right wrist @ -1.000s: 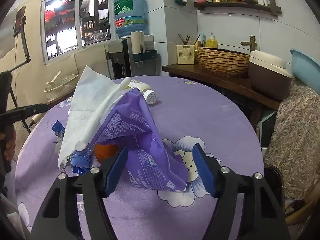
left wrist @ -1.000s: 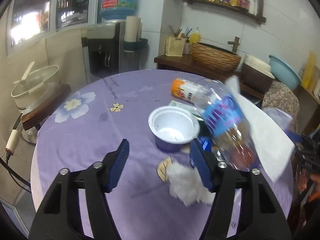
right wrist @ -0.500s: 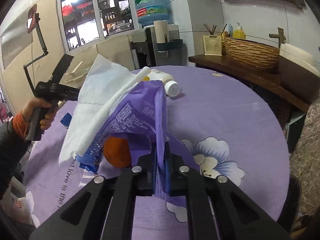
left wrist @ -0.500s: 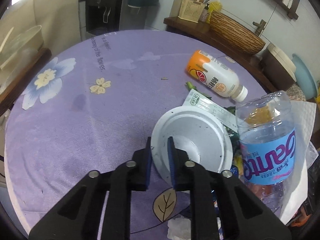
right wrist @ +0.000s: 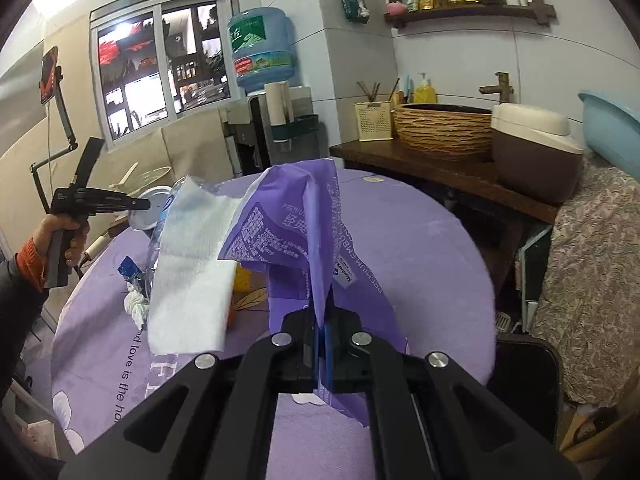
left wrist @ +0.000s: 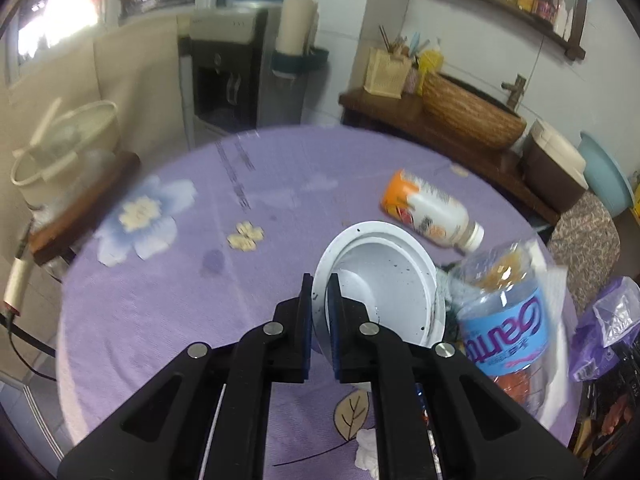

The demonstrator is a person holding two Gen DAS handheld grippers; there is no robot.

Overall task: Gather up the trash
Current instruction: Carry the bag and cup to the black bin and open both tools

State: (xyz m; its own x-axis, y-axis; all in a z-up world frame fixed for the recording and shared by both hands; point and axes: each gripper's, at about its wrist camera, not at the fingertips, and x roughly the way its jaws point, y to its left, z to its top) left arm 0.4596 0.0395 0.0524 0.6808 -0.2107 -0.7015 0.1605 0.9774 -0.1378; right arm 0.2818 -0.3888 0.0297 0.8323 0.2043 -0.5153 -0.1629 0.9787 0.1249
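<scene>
My left gripper point(left wrist: 319, 312) is shut on the rim of a white plastic bowl point(left wrist: 384, 284) and holds it tilted above the purple table point(left wrist: 200, 280). It also shows in the right wrist view point(right wrist: 140, 204) with the bowl point(right wrist: 150, 210). My right gripper point(right wrist: 320, 330) is shut on a purple plastic wrapper point(right wrist: 308, 224) and holds it lifted off the table. A white paper towel point(right wrist: 192, 268) hangs beside the wrapper. A clear water bottle with a blue label point(left wrist: 504, 320) and an orange-and-white drink bottle point(left wrist: 428, 210) lie on the table.
A crumpled white tissue point(left wrist: 366, 454) and small scraps point(right wrist: 128, 272) lie near the table's front. A wooden side counter with a wicker basket point(left wrist: 472, 120) and a brown cooker point(right wrist: 532, 152) stands behind. A pot point(left wrist: 64, 152) sits on a stool at left.
My left gripper has lifted and tilted the bowl upward. My right gripper has raised the purple wrapper higher; the paper towel hangs with it.
</scene>
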